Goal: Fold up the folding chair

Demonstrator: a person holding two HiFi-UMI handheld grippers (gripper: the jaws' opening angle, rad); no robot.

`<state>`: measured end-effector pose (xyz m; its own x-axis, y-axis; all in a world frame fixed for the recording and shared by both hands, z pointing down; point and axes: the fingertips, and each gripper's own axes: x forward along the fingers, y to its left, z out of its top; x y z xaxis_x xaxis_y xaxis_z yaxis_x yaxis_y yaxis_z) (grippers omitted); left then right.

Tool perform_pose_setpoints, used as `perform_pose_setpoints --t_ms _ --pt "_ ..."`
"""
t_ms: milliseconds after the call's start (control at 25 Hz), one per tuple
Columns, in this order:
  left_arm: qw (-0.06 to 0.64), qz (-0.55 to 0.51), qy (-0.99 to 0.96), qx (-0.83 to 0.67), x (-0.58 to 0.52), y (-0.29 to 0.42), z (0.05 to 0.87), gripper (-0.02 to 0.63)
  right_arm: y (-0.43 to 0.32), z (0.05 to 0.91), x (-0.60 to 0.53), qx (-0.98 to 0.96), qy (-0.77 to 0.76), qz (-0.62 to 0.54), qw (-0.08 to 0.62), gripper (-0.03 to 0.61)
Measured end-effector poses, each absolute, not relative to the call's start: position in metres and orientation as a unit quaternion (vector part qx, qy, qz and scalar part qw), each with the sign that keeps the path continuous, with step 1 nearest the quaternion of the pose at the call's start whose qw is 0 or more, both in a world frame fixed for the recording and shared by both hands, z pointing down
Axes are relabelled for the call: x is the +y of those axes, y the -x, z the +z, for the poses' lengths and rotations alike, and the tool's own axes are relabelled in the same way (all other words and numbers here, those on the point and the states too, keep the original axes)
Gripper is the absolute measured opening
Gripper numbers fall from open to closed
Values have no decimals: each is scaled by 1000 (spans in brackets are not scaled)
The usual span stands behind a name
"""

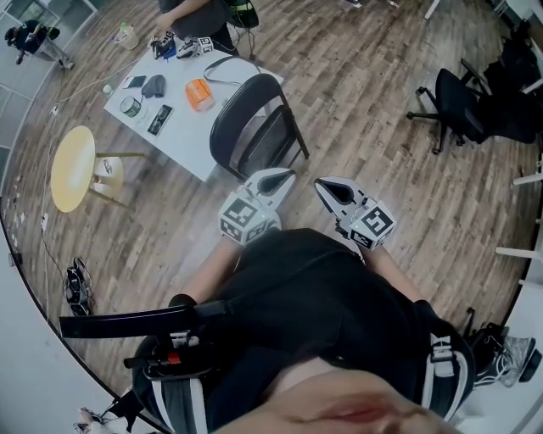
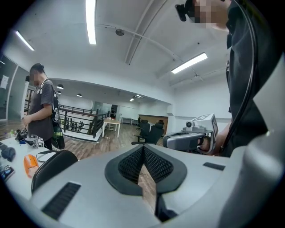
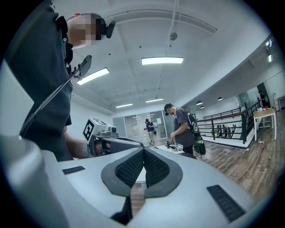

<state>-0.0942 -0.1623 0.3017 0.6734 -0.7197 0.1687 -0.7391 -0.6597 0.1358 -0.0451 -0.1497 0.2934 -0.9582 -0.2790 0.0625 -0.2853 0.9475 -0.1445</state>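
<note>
A black folding chair (image 1: 254, 127) stands unfolded on the wood floor, its back against the white table (image 1: 182, 136). In the left gripper view only its dark backrest (image 2: 53, 167) shows at the lower left. My left gripper (image 1: 273, 180) hovers just in front of the chair's near side, shut with nothing between its pads (image 2: 133, 164). My right gripper (image 1: 333, 191) is held beside it to the right, clear of the chair and also shut on nothing. Each gripper shows in the other's view: the right gripper (image 2: 187, 140) and the left gripper (image 3: 109, 143).
The white table carries an orange object (image 1: 199, 93) and several small items; a person (image 1: 199, 21) stands at its far end. A round yellow side table (image 1: 72, 167) stands at the left. Black office chairs (image 1: 462, 106) are at the right.
</note>
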Motion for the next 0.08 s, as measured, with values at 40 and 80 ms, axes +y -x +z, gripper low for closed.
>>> perform_pose_setpoints --t_ms 40,80 --pt "97 50 -910 -401 -161 93 302 5 44 293 -149 -987 -143 76 21 11" --pt "97 51 -910 -401 -161 92 301 5 43 293 -149 -987 -144 75 21 11"
